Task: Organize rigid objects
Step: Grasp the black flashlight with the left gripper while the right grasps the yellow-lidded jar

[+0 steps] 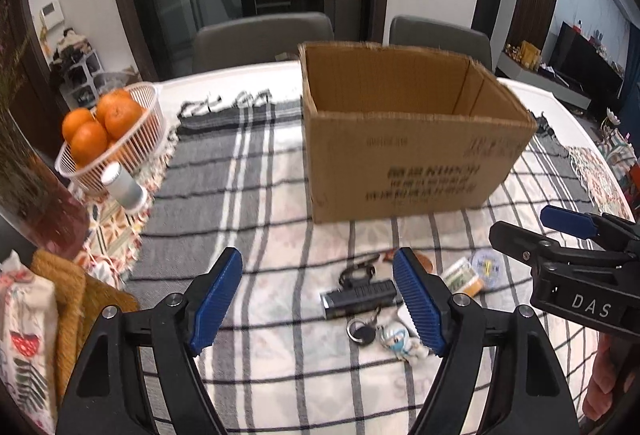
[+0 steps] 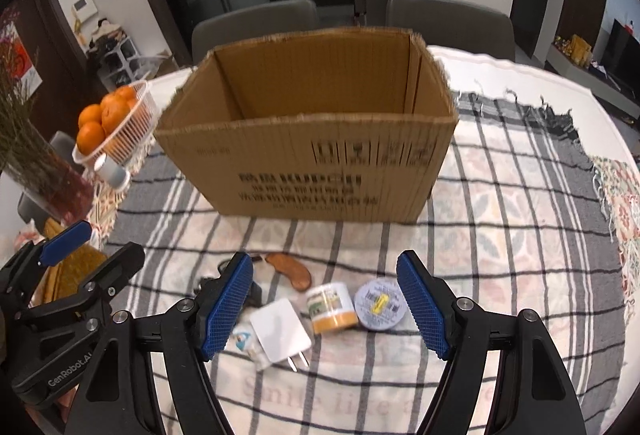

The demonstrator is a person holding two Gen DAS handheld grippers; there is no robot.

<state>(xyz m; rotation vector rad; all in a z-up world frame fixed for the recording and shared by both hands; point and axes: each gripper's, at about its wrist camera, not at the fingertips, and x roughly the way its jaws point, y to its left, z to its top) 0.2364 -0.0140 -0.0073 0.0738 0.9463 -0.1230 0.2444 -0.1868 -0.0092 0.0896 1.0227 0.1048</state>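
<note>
An open, empty cardboard box stands on the checked tablecloth. In front of it lies a cluster of small objects. The left wrist view shows a black rectangular device, a key ring with a black fob and a small figure charm. A white charger plug, a small yellow-lidded jar, a round tin and a brown wooden piece appear in the right wrist view. My left gripper hovers open above the black device. My right gripper hovers open above the jar. Neither holds anything.
A white basket of oranges and a white cylinder sit at the left, beside a glass vase. A yellow cloth lies at the near left. Two grey chairs stand behind the table.
</note>
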